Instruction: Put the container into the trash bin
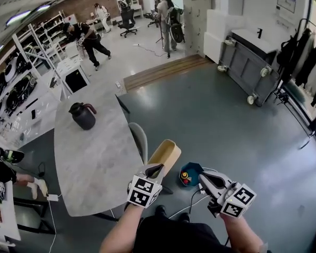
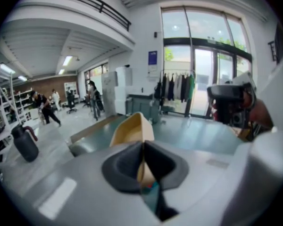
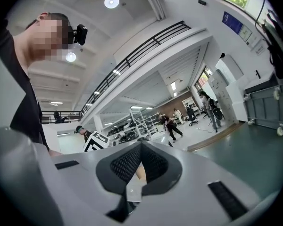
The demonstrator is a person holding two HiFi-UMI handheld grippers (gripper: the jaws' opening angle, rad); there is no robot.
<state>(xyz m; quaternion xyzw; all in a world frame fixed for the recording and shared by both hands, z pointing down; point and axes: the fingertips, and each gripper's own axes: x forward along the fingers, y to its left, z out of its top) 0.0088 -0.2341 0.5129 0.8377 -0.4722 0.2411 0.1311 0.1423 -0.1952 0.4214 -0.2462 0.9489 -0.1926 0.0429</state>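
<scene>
Two grippers: left gripper (image 1: 156,168) clamped on tan oblong pulp container (image 1: 165,156) by its rim for carrying, teal plastic trash bin (image 1: 191,168) at its 4 o'clock; right gripper (image 1: 204,178) jaws together, idle.

The head view looks from the person's head steeply down on the grey floor (image 1: 216,125). The table (image 1: 89,162) lies at its left, and the left gripper (image 1: 154,168) and right gripper (image 1: 203,179) are close at its bottom edge. The left gripper view looks along its own jaws across the room to the windows (image 2: 203,69). The right gripper view faces the far shelves (image 3: 141,121). The jug (image 1: 83,116) appears in the head and left gripper views, and the distant people (image 1: 89,41) in all three.
</scene>
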